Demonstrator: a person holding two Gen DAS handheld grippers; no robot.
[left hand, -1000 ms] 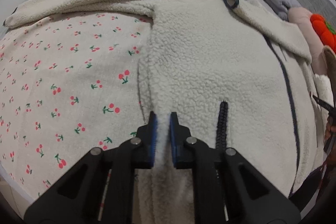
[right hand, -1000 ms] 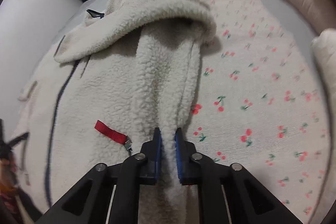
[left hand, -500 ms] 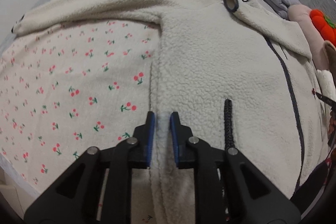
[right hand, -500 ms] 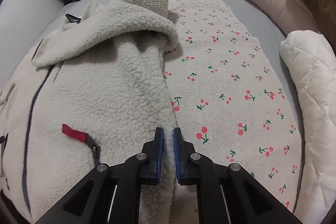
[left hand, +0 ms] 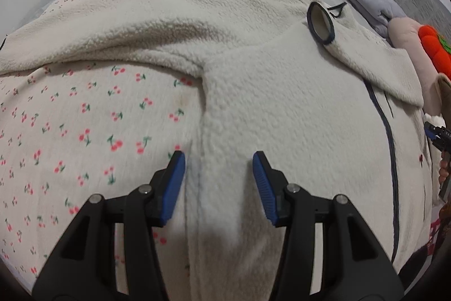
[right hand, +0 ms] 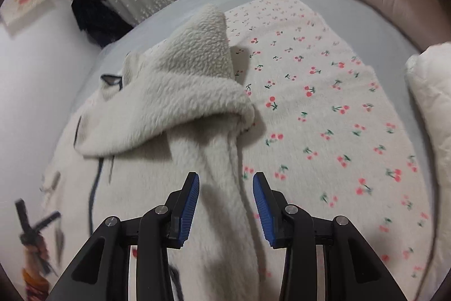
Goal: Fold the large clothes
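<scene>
Below both just-opened claws, left claw (left hand: 218, 164) and right claw (right hand: 226, 184), fleece jacket (left hand: 282, 109) hem is cut off.

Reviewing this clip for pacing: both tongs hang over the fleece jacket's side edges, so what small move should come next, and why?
Probably lift both tongs clear and go for a sleeve. The left tongs and right tongs have just been opening, with the jacket edge lying loose between their pads, and the sleeve is spread unfolded across the cherry-print sheet.

Both wrist cameras are looking steeply down from close above. The left is facing the fleece's (left hand: 282, 109) left edge, the right its right edge (right hand: 197, 188); both are sharing the fleece.
</scene>
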